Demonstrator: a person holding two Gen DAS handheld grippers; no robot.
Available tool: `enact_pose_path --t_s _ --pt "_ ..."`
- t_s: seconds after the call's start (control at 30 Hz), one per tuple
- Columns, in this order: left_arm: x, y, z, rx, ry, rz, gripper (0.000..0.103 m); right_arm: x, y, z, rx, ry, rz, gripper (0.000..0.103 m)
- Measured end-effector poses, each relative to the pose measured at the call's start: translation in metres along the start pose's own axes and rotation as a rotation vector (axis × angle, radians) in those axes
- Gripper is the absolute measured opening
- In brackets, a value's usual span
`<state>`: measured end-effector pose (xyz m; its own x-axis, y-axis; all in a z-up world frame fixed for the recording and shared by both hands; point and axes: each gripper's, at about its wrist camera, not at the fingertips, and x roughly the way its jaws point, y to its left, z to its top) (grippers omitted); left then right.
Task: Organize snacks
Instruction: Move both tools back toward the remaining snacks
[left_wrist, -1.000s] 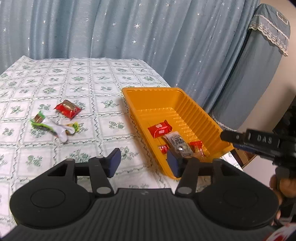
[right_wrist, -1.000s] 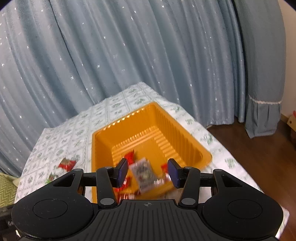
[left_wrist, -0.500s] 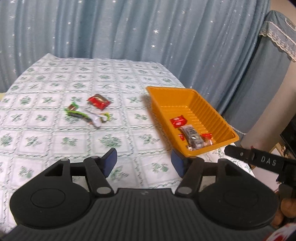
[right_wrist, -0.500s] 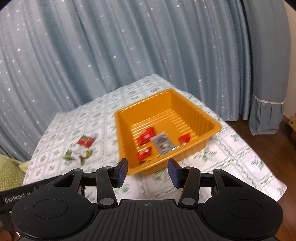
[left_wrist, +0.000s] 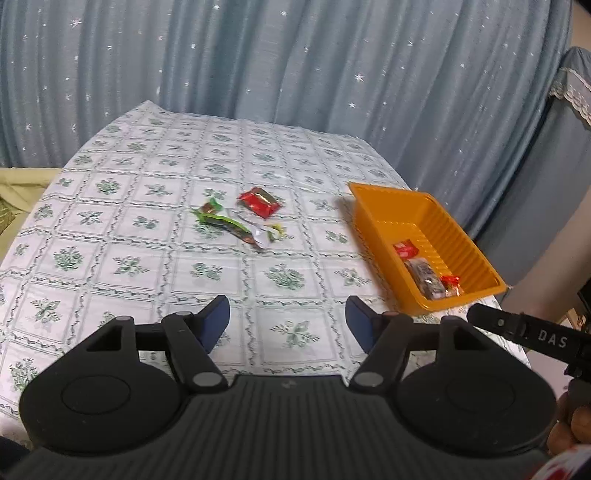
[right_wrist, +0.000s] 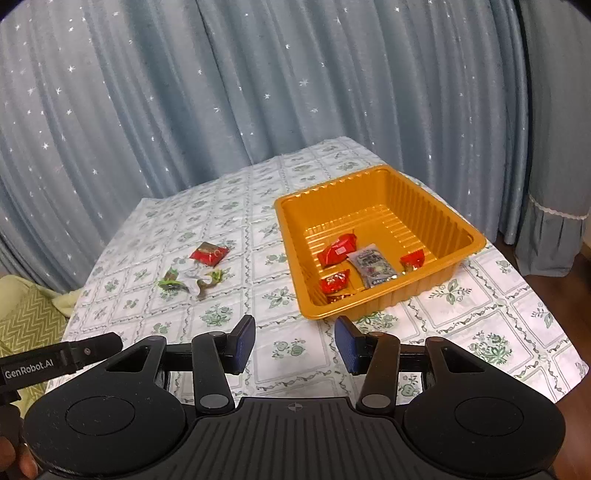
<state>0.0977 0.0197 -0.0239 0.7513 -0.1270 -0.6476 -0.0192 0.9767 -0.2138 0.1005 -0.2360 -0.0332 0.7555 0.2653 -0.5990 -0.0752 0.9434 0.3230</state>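
Grey packet (right_wrist: 373, 266) print perhaps illegibly small

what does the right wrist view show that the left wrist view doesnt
Only the right wrist view: all four walls of the orange tray, a fourth red packet by its near wall, and the right gripper, open and empty.

Only the left wrist view: the left gripper, its jaws opening with nothing between them.

Both: the loose red packet and green wrappers on the tablecloth.

Blue star-patterned curtain (right_wrist: 258, 110) hangs behind the table (left_wrist: 147, 266), which carries a floral check cloth. Wood floor (right_wrist: 576, 266) at 3 o'clock.
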Motion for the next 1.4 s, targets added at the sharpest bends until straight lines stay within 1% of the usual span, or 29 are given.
enact_pose_path --t_s 0.2,0.53,0.83,1.1,1.23,1.4 --pt "-0.001 0.011 0.002 -0.017 -0.008 0.016 0.07 0.003 0.008 -0.003 -0.017 0.007 0.007 0.048" --pt "0.004 0.027 0.004 -0.035 -0.006 0.041 0.071 0.013 0.02 -0.007 -0.043 0.03 0.028 0.048" --pt "0.018 0.043 0.012 -0.018 0.0 0.066 0.072 0.034 0.042 -0.007 -0.085 0.046 0.069 0.048" --pt "0.047 0.061 0.027 0.021 0.021 0.085 0.072 0.071 0.067 0.001 -0.141 0.05 0.112 0.048" --pt "0.066 0.074 0.036 0.03 0.027 0.092 0.073 0.099 0.077 0.006 -0.174 0.06 0.131 0.048" --pt "0.095 0.091 0.048 0.05 0.036 0.114 0.073 0.142 0.085 0.013 -0.214 0.078 0.133 0.048"
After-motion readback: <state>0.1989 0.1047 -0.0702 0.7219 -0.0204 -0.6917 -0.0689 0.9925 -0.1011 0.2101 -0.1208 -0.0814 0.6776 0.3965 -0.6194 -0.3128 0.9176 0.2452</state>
